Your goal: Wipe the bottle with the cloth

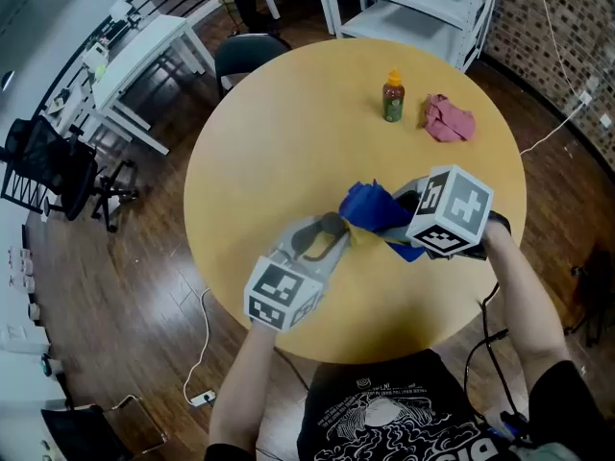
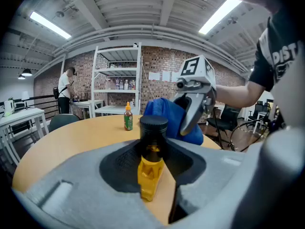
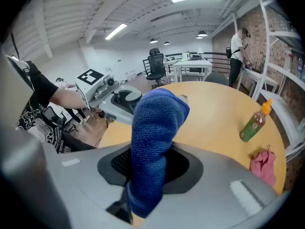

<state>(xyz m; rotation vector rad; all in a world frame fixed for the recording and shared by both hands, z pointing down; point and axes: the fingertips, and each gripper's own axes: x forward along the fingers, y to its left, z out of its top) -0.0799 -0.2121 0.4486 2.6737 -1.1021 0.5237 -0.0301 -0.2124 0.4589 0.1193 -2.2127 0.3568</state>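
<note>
My left gripper (image 1: 338, 232) is shut on a yellow bottle (image 2: 151, 165) with a black cap, held upright over the round wooden table (image 1: 279, 142). In the head view only a sliver of the bottle (image 1: 357, 234) shows under the cloth. The right gripper (image 1: 400, 215) is shut on a folded blue cloth (image 3: 153, 142), which stands up between its jaws. That cloth (image 1: 371, 207) hangs just behind the bottle's cap, and the blue cloth (image 2: 167, 119) looks close to it; whether they touch I cannot tell.
A small green bottle (image 1: 392, 98) with an orange cap stands at the table's far side, beside a crumpled pink cloth (image 1: 449, 119). White shelving (image 1: 413, 8) and a dark chair (image 1: 246, 56) lie beyond the table. A person (image 3: 237, 51) stands by the far shelves.
</note>
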